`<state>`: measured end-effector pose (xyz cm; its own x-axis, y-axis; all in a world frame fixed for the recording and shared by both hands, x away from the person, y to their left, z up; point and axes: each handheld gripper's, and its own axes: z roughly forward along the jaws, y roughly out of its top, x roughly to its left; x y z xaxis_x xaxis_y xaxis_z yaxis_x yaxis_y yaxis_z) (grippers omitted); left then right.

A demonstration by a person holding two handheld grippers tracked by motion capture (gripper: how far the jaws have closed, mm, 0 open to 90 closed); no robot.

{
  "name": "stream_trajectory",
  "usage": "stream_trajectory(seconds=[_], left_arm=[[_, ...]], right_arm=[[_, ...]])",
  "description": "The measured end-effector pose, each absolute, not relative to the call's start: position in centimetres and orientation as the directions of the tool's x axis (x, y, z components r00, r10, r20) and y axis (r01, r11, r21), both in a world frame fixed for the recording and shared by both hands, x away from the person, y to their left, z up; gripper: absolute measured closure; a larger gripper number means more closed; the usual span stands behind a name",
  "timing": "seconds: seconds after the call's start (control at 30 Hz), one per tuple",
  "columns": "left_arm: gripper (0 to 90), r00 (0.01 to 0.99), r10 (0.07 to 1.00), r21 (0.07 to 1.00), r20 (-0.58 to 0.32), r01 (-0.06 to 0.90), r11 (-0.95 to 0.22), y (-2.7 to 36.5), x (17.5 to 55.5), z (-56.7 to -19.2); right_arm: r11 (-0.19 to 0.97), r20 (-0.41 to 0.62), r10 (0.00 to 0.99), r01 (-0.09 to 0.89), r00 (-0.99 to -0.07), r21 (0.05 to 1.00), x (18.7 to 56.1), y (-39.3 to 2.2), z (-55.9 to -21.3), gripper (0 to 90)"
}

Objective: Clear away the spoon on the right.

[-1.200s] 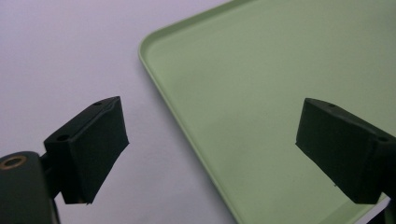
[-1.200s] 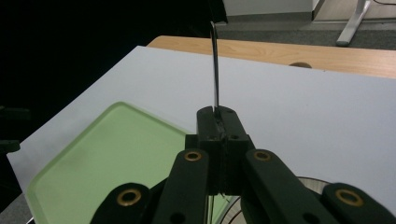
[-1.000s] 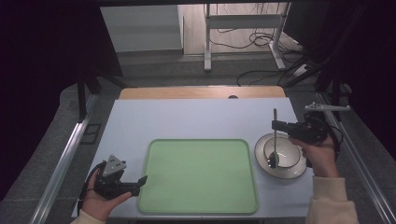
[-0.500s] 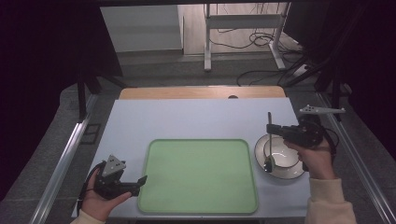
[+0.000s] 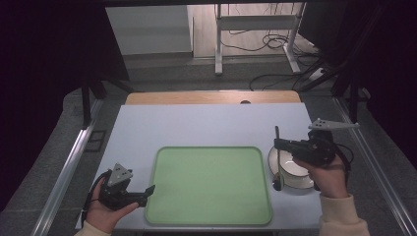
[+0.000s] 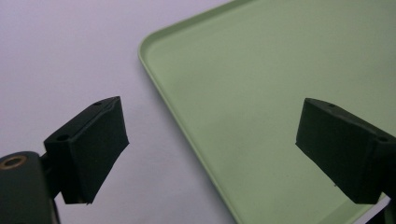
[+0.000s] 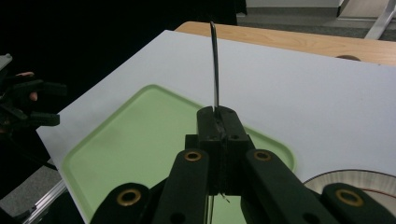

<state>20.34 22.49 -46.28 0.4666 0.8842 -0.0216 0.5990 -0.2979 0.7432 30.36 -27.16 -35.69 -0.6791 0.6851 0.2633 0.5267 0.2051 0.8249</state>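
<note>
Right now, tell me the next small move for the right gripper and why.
Probably carry it further left until the spoon hangs over the green tray, then lower it. The right gripper is shut on the spoon's handle, its bowl hanging just off the white bowl, beside the tray's right rim. The left gripper waits open.

You work in a lab: a bare white rectangular table [image 5: 196, 125], black curtains [image 5: 44, 59], loose floor cables [image 5: 265, 44].
</note>
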Motion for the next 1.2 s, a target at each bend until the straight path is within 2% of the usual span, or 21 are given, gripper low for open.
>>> stream_trajectory(seconds=[0.47,0.97,1.2], left_arm=[[9.0,0.465,0.885,0.745,-0.021,0.597,-0.296,22.4,20.3,-46.3],[9.0,0.467,0.884,0.742,-0.018,0.599,-0.301,22.3,20.3,-46.3],[8.9,0.466,0.885,0.743,-0.017,0.598,-0.300,22.3,20.3,-46.3]], right_arm=[[0.230,0.250,0.672,0.517,-0.697,0.824,28.7,-25.0,-35.9,89.0],[0.218,0.304,0.659,0.562,-0.688,0.798,28.8,-22.8,-36.8,88.9],[0.245,0.290,0.657,0.562,-0.695,0.790,28.9,-21.6,-37.2,88.9]])
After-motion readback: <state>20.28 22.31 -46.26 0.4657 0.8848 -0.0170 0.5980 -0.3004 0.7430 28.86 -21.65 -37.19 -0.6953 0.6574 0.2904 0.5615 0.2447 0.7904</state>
